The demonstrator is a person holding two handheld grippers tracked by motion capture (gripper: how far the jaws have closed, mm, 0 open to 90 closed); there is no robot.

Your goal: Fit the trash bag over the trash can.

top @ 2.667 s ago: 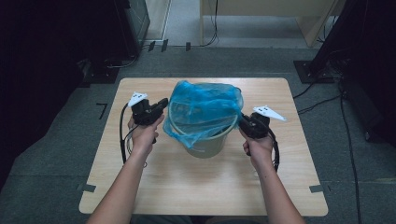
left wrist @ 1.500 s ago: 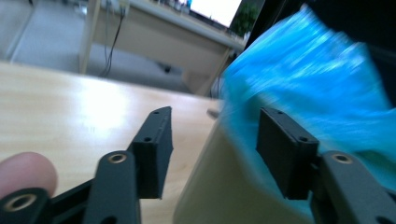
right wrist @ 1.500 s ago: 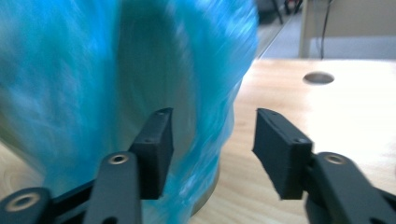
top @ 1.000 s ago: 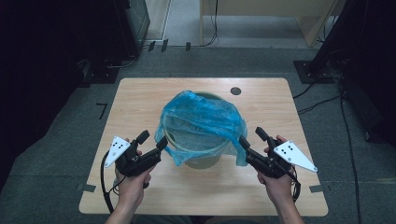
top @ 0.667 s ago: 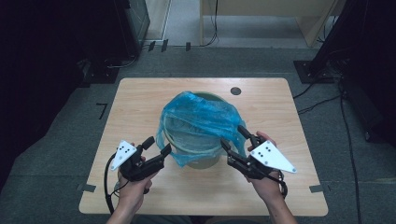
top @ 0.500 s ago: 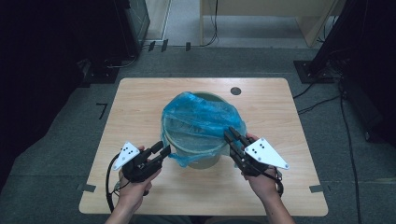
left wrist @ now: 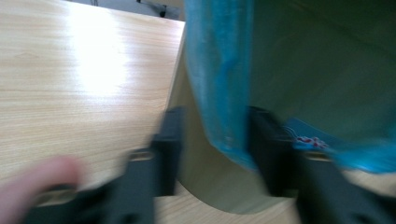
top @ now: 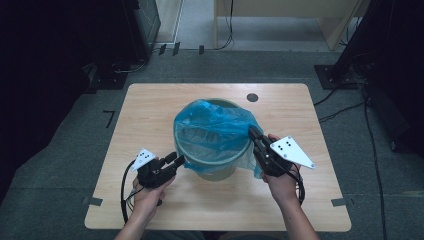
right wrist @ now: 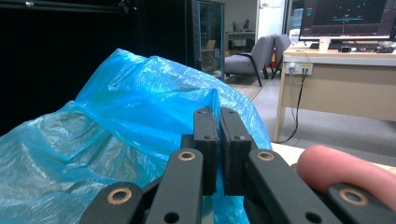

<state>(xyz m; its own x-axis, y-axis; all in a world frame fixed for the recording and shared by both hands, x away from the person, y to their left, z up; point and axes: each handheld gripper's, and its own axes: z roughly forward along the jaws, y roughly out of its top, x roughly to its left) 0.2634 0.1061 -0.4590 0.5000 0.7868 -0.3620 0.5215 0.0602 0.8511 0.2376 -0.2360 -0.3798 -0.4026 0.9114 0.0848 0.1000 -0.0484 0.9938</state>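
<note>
High view: a person is fitting a blue bag (top: 216, 129) over a green bin (top: 212, 167) that is standing near the middle of the table (top: 150, 107). The right gripper (top: 256, 136) is working at the bin's right rim, while the left gripper (top: 176, 161) is reaching the bin's near-left wall. The bag is bunching over the far and right parts of the rim, and the near-left rim is showing little overhang.

Left gripper view: the jaws are standing apart, straddling a hanging strip of the bag (left wrist: 219, 84) against the bin wall (left wrist: 322, 60). The picture is blurring, so contact with the film is not resolvable; the jaws are not clamping it.

Right gripper view: the right gripper (right wrist: 218, 116) is holding its jaws pressed together, and a fold of the bag (right wrist: 140, 116) is appearing to run between them, so it is judged to be pinching the film.

Step in hand: seating the bag around the rim. The next move is calling for the left jaws to be closing on the strip, then both grippers to be drawing the film down evenly without tipping the bin.
</note>
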